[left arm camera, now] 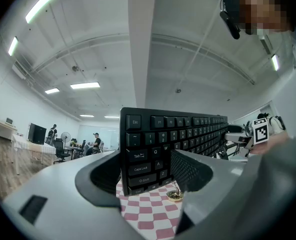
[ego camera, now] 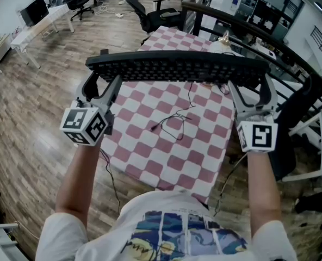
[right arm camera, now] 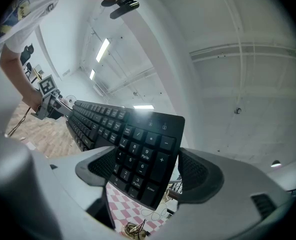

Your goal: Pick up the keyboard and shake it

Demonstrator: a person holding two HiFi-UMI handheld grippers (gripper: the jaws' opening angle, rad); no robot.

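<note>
The keyboard (ego camera: 177, 68) is black and full-size, with a number pad at one end. It is lifted clear of the table (ego camera: 172, 151), roughly level, with its long side across the person's front and its keys facing up. The left gripper (ego camera: 102, 81) clamps the Esc and Tab end, and the right gripper (ego camera: 252, 86) clamps the number-pad end. Its thin black cord (ego camera: 189, 99) hangs down onto the table.

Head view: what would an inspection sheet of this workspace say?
Surface: pink-and-white checked tablecloth.
Job's things: black keyboard, held above the tablecloth by both ends.
Clutter: small brass-coloured object on the tablecloth.
Grippers: left gripper and right gripper, each shut on a keyboard end.
Cables: thin black cable lying loose on the tablecloth.
Surroundings: wood floor, office chairs, desks, dark railing.
</note>
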